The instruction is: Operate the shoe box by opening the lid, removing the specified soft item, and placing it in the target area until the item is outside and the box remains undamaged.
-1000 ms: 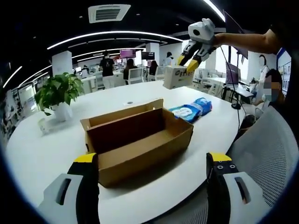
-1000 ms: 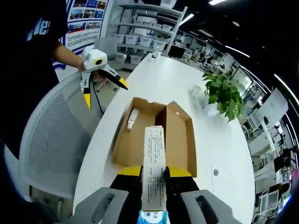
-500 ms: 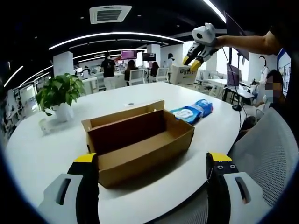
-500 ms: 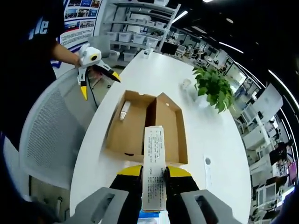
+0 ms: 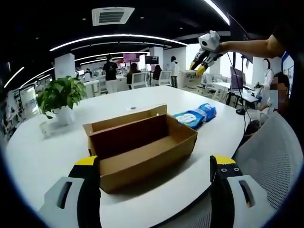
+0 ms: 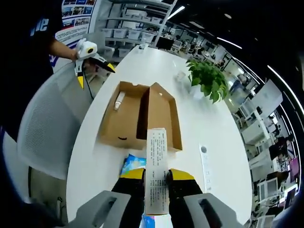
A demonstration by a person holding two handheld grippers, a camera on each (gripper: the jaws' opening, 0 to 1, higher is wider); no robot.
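A plain brown shoe box [image 5: 142, 145] sits on a white table [image 5: 38, 156], beside a blue-and-white soft pack [image 5: 195, 115], with a green plant [image 5: 59, 92] in a white pot farther off, while yellow-tipped grey grippers frame a white printed carton [image 6: 156, 168].

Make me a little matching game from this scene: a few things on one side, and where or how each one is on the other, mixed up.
Things:
1. shoe box
2. white pack
3. potted plant
4. blue packet

States:
A. lying flat on the table beside the box
B. clamped between the right gripper jaws, above the table
C. open, with its lid folded back
D. standing upright on the table, apart from the box

Pairs: 1-C, 2-B, 3-D, 4-A
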